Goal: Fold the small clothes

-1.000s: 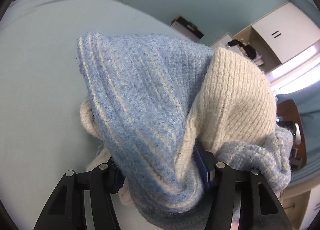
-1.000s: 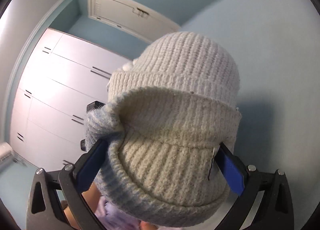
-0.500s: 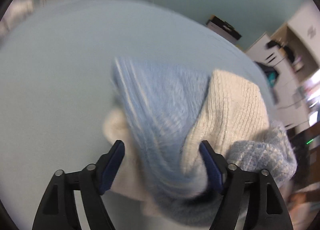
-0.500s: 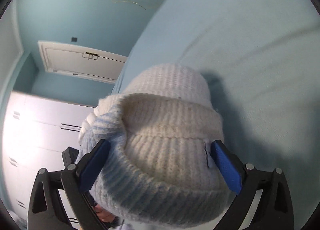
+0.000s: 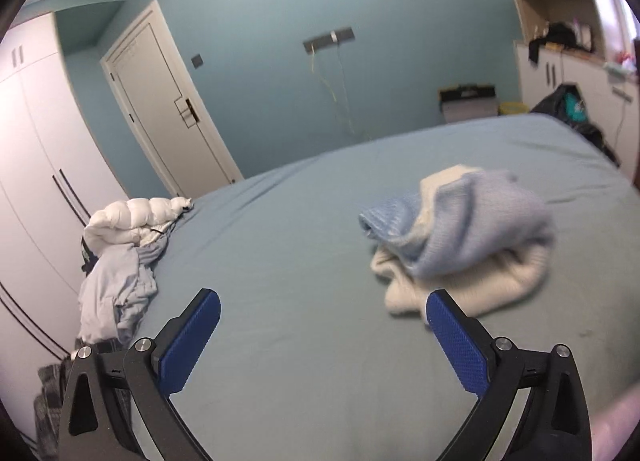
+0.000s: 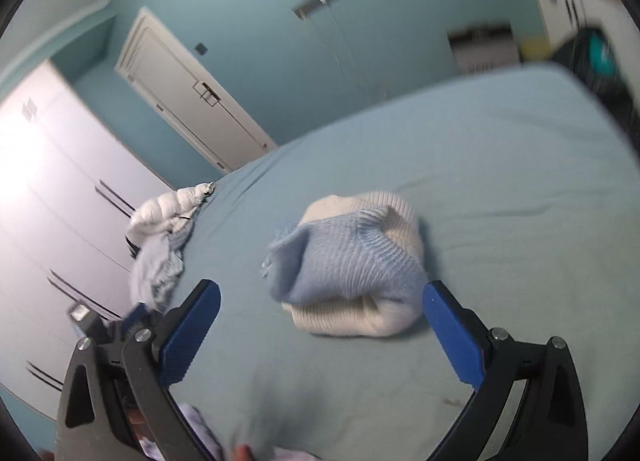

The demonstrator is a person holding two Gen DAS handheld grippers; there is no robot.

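Observation:
A blue and cream knit hat (image 5: 464, 245) lies bunched on the light blue bed (image 5: 280, 261), blue part on top of the cream part. It also shows in the right wrist view (image 6: 352, 265). My left gripper (image 5: 320, 315) is open and empty, pulled back from the hat, which sits ahead and to the right. My right gripper (image 6: 320, 309) is open and empty, with the hat just beyond its fingertips.
A pile of white and pale blue clothes (image 5: 124, 257) lies at the bed's left edge, also seen in the right wrist view (image 6: 164, 245). White wardrobes (image 5: 36, 165) and a door (image 5: 172, 121) stand beyond. Cabinets and dark bags (image 5: 568, 105) are at the right.
Both grippers let go of the hat and drew back from it. The hat now lies on the bed instead of filling both views.

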